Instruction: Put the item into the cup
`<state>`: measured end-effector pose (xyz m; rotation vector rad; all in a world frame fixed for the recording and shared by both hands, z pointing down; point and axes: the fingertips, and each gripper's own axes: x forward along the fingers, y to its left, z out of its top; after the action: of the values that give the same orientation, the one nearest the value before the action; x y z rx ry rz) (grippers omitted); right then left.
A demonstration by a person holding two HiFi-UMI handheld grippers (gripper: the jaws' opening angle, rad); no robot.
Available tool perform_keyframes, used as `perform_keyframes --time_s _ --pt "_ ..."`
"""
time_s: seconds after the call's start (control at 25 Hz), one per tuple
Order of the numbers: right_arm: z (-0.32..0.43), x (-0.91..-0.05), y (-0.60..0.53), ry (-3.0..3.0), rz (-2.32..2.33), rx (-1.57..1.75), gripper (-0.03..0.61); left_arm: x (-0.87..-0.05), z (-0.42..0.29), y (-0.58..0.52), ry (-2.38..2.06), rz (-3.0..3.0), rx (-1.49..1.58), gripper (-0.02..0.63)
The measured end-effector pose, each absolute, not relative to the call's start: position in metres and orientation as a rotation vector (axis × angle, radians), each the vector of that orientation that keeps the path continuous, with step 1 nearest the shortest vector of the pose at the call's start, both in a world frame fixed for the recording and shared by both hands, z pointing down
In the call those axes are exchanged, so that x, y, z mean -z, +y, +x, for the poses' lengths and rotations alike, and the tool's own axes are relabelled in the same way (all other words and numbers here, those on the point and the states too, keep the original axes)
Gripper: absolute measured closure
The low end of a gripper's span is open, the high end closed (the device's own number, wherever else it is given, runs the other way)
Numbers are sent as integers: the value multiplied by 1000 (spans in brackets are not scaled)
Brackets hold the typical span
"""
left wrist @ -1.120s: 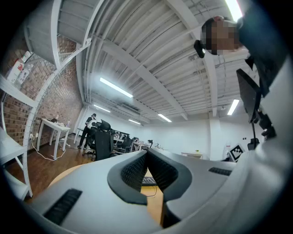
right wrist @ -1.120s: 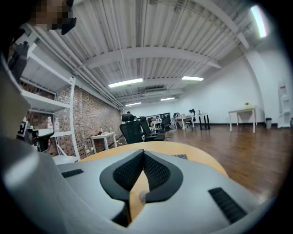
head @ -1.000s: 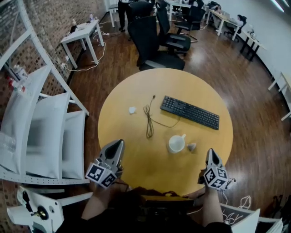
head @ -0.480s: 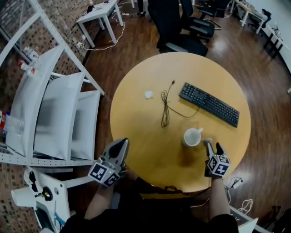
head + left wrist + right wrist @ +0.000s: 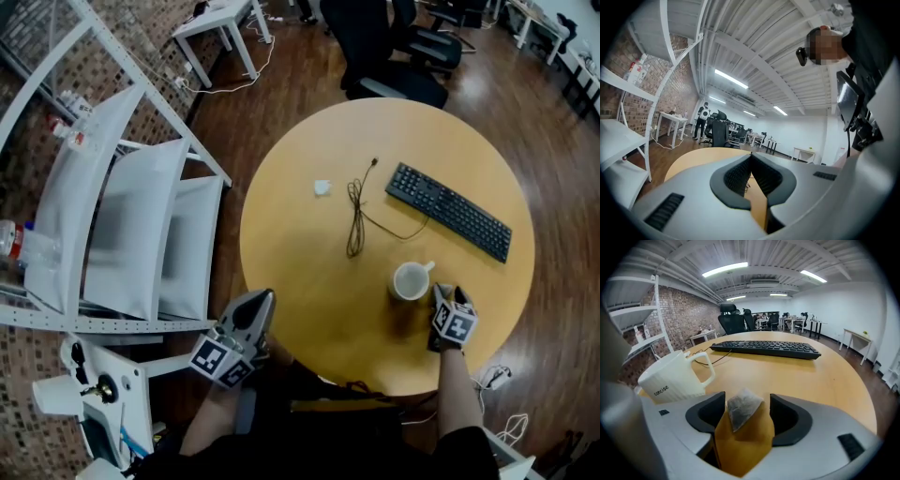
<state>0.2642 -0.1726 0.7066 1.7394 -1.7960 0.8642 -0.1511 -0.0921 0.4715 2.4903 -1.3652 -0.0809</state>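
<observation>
A white mug (image 5: 411,280) stands on the round wooden table (image 5: 309,281), its handle turned towards the keyboard. In the right gripper view the mug (image 5: 675,376) is just left of the jaws, and a small grey tea bag (image 5: 742,408) lies on the table between them. My right gripper (image 5: 448,293) (image 5: 747,404) is low beside the mug with its jaws opening, and the pads stand clear of the tea bag. My left gripper (image 5: 255,305) (image 5: 751,161) hovers at the table's near left edge, shut and holding nothing.
A black keyboard (image 5: 448,211) lies beyond the mug. Left of it are a coiled cable (image 5: 356,220) and a small white scrap (image 5: 322,187). White metal shelving (image 5: 122,216) stands left of the table and office chairs (image 5: 394,47) behind it.
My right gripper has moved from the table's near edge up beside the mug, over the tea bag, and its jaws have parted. The left gripper has stayed at the near left edge.
</observation>
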Motion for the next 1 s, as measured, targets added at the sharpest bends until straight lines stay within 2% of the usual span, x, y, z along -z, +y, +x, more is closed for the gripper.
perform_keyframes --time_s 0.12,0.2,0.28,0.72,1.0 --pt "258 -711 -174 -1774 1679 -790 300 -473 -148 -91 -1353 2490 80 620" --pt "258 -713 -171 -1754 1676 -766 358 -475 -146 -89 -1348 2491 76 619" --pt "261 -713 -166 -1741 1677 -762 443 -476 -143 -88 -1333 2495 77 620" --pt "286 -634 -167 -1874 1841 -658 443 -471 -143 -108 -1286 2557 118 619" --pt "263 -555 -172 -2072 1893 -521 442 -459 -150 -122 -1276 2589 195 619"
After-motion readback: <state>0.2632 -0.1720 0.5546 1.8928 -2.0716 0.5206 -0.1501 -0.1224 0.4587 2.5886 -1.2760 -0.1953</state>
